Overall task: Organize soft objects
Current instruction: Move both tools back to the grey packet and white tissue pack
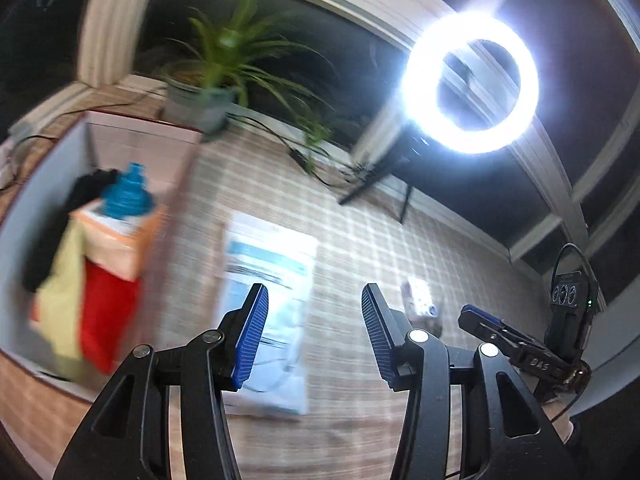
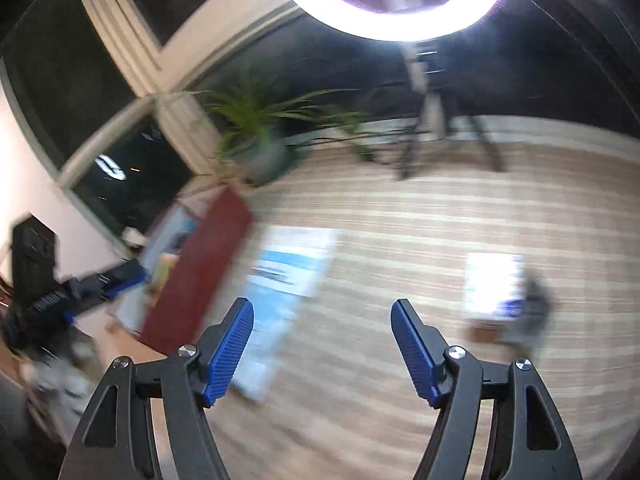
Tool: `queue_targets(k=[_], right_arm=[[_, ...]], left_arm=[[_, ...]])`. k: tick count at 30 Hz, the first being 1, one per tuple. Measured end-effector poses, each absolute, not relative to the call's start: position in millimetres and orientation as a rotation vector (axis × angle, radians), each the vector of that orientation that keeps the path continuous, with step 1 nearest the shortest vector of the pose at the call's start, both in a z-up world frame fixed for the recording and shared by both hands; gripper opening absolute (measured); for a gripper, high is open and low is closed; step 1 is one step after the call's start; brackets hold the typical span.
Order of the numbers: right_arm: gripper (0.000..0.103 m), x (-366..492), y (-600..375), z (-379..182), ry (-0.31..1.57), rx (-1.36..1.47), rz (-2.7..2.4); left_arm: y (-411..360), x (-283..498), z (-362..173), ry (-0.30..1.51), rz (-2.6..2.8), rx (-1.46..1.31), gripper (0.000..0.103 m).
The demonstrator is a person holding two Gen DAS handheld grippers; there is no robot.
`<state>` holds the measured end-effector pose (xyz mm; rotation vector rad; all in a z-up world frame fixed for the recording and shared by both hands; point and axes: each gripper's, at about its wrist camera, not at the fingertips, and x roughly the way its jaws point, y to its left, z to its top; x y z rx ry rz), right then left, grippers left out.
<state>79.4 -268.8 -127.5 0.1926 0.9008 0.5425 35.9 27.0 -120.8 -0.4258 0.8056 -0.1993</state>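
Seen from the left wrist, the left gripper [image 1: 315,330] hangs over a checked tablecloth [image 1: 360,232] with its blue-padded jaws apart and nothing between them; just beyond its tips lies a flat white packet with blue print [image 1: 272,280], and a smaller white packet [image 1: 420,300] sits to the right of it. At the left an open box with red outer walls [image 1: 40,208] holds the soft things: a blue knitted piece [image 1: 128,194] on top, a black cloth [image 1: 86,188] behind it, and a yellow cloth [image 1: 60,304] and a red cloth [image 1: 108,316] draped down over an orange carton [image 1: 120,240]. At the far edge of the table stand a potted plant [image 1: 216,80] and a lit ring light [image 1: 470,82] on a tripod; the right gripper [image 1: 512,340] shows at the right edge. From the right wrist, badly smeared by motion, the right gripper [image 2: 322,350] also has its jaws wide apart and empty above the cloth [image 2: 400,232]. The box [image 2: 196,272] lies to the left, the large packet [image 2: 288,272] ahead between the fingers, the small packet [image 2: 494,286] to the right with a dark blurred shape, possibly its shadow, beside it. The left gripper [image 2: 92,284] appears at the far left, the plant [image 2: 260,132] and ring light [image 2: 388,0] beyond
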Motion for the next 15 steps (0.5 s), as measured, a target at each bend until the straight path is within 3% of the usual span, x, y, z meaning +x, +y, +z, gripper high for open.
queue_targets(k=[15], right_arm=[[0.067, 93.4, -364.5, -202.0, 1.031, -0.008, 0.394]], left_arm=[[-104.0, 94.4, -164.8, 0.955, -0.345, -0.334, 0.047]])
